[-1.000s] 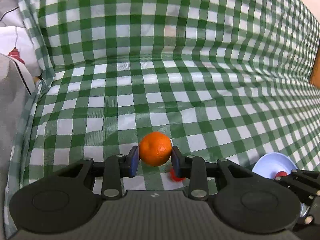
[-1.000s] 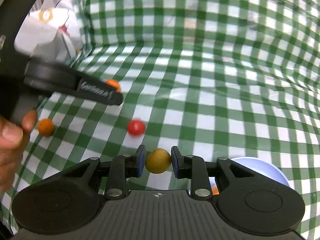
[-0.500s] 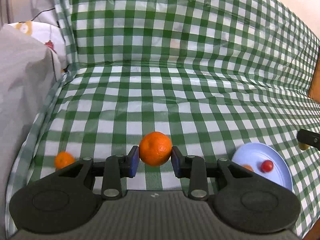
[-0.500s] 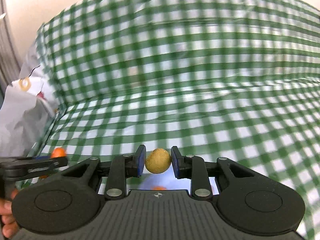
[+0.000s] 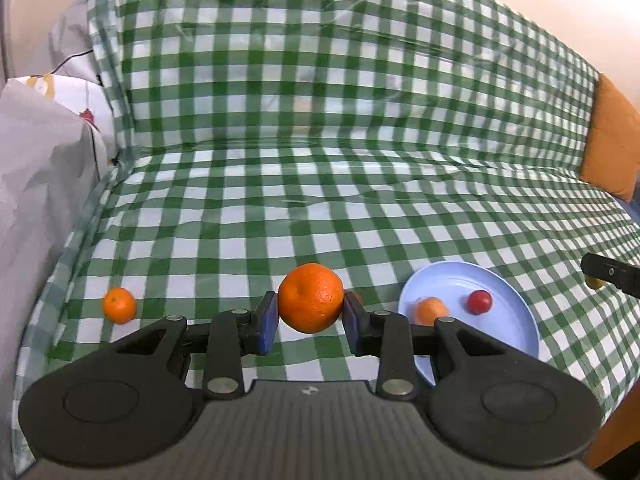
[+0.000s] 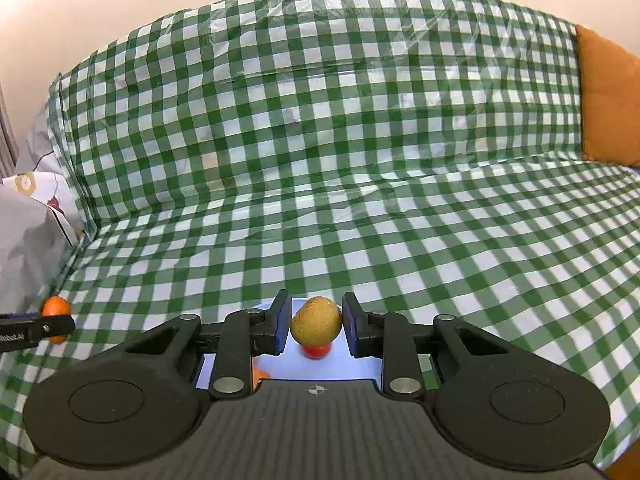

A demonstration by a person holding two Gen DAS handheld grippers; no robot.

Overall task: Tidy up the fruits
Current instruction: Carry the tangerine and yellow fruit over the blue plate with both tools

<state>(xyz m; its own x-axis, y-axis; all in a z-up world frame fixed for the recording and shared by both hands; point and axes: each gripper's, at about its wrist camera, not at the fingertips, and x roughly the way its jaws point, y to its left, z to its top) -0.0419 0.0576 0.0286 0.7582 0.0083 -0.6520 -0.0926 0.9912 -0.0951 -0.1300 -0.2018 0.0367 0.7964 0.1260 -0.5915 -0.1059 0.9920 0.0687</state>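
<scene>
A green-and-white checked cloth (image 5: pixel 320 208) covers a sofa seat and backrest, with an orange cushion (image 5: pixel 612 148) at the far right. The left gripper (image 5: pixel 311 312) pinches a mandarin (image 5: pixel 311 298) above the cloth, left of the light-blue plate (image 5: pixel 516 320), which already holds a small orange fruit (image 5: pixel 430 308) and a cherry tomato (image 5: pixel 479 301). The right gripper (image 6: pixel 316 322) clamps a brownish kiwi-like fruit (image 6: pixel 316 320) right over the plate's far rim. Another mandarin (image 5: pixel 119 305) lies loose on the cloth. The carrying step looks underway; next, each fruit probably needs lowering onto the plate before release.
</scene>
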